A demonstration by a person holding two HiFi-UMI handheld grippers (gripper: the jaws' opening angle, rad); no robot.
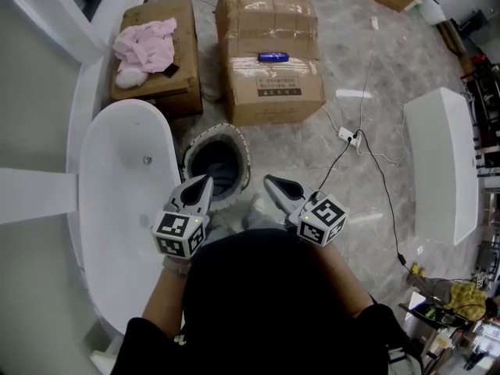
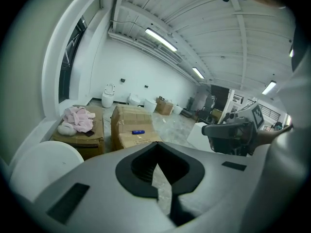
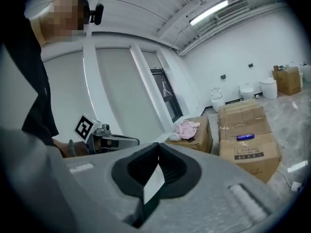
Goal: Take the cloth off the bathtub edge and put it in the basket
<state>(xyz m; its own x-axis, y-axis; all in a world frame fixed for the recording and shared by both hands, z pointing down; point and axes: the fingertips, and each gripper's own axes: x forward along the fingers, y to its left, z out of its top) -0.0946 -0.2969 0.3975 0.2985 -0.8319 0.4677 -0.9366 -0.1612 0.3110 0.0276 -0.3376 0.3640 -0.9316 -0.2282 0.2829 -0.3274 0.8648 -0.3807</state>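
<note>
The left gripper (image 1: 205, 184) and the right gripper (image 1: 273, 183) both have their jaws together, tips meeting, with nothing between them. There is one bathtub (image 1: 117, 170), one basket (image 1: 244, 151), two cardboard boxes (image 1: 269, 45) and one pink cloth (image 1: 144, 45). Only the head view shows the basket, just beside the bathtub, with a dark cloth (image 1: 219, 166) inside.

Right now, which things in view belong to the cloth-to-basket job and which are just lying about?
Job: bathtub; basket; dark cloth inside it; left gripper and right gripper, jaws together, empty.
Lying about: pink cloth on the small cardboard box; large cardboard box; blue object on it; power strip on the floor.
</note>
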